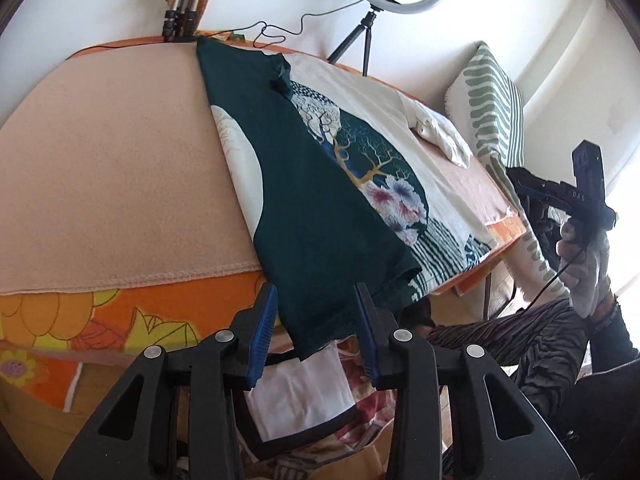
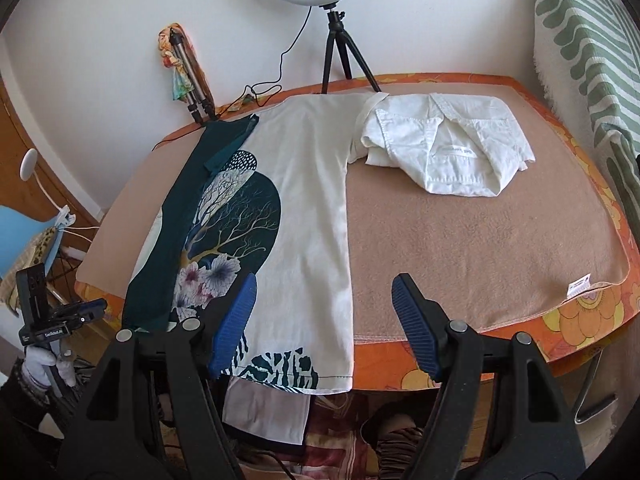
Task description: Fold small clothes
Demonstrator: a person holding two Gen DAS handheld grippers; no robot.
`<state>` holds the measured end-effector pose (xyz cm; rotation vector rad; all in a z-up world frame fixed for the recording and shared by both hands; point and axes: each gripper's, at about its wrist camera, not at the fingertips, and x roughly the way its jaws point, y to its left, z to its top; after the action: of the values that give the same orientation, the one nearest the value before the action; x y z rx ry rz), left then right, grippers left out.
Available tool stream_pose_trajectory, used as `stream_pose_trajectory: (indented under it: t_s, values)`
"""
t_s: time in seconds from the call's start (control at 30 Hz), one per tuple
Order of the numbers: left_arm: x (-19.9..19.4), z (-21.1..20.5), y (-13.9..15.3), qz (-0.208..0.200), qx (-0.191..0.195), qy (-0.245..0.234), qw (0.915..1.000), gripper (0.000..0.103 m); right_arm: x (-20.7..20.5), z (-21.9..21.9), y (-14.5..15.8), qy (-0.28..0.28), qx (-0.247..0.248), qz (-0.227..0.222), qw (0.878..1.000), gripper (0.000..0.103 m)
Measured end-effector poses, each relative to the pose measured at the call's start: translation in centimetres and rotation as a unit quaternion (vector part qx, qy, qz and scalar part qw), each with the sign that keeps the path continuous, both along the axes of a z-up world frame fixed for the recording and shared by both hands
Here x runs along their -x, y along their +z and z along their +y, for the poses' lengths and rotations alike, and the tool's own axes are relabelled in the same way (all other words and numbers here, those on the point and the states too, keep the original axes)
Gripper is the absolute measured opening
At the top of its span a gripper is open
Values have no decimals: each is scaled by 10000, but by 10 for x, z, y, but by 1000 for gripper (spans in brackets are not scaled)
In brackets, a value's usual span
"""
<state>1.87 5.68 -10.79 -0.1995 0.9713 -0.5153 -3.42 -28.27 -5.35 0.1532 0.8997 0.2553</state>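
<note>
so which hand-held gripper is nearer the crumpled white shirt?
Right. The right hand-held gripper hovers open over the near table edge facing the crumpled white shirt; the left hand-held gripper sits beyond the printed tee.

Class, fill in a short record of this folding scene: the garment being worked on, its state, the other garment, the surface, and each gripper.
garment: printed shirt, cream with a dark green tree-and-flower print
state: lying flat, its dark green side folded over the print, hem hanging over the near table edge
other garment: white shirt, loosely folded, at the far right
surface: tan blanket over an orange floral table cover
left gripper: open, hem corner between its fingers
right gripper: open, above the hem
</note>
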Motion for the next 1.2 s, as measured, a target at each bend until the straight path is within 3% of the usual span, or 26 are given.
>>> stream_pose_trajectory:
  t_s: [0.23, 0.4, 0.5, 0.57, 0.67, 0.73, 0.77, 0.8, 0.83, 0.97, 1.1, 1.2]
  values:
    - [12, -15, -11, 31, -377, -450, 9983, 28, 11, 80, -20, 1216, 400, 184, 9916, 68]
    - [20, -28, -17, -7, -644, -763, 9950, 17, 19, 155, -39, 2195, 539, 384, 9734, 68]
    - [22, -31, -16, -70, -725, -840, 9938, 15, 26, 195, -53, 2586, 964, 346, 9605, 68]
    - [25, -32, -13, -156, -787, -859, 9931, 13, 25, 213, -61, 2711, 1153, 384, 9549, 66]
    - [29, -28, -6, -317, -774, -861, 9928, 13, 23, 231, -71, 2779, 1320, 481, 9503, 51]
    - [29, -27, 0, -434, -829, -872, 9918, 13, 19, 238, -75, 2792, 1483, 558, 9471, 32]
    - [28, -27, 1, -473, -879, -928, 9907, 13, 18, 240, -76, 2797, 1565, 570, 9455, 15]
    - [27, -28, 2, -495, -952, -1008, 9891, 17, 17, 242, -76, 2779, 1633, 545, 9451, 9]
    - [25, -29, 2, -522, -1061, -1066, 9872, 22, 16, 244, -75, 2768, 1636, 500, 9456, 8]
    - [15, -35, 3, -561, -1233, -1384, 9811, 23, 11, 249, -54, 2733, 1619, 193, 9480, 4]
    - [5, -36, 4, -499, -1126, -1564, 9800, 23, 7, 259, -26, 2780, 1667, -203, 9458, 3]
    - [-1, -31, 5, -372, -894, -1467, 9844, 23, 1, 265, -10, 2749, 1769, -404, 9442, 3]
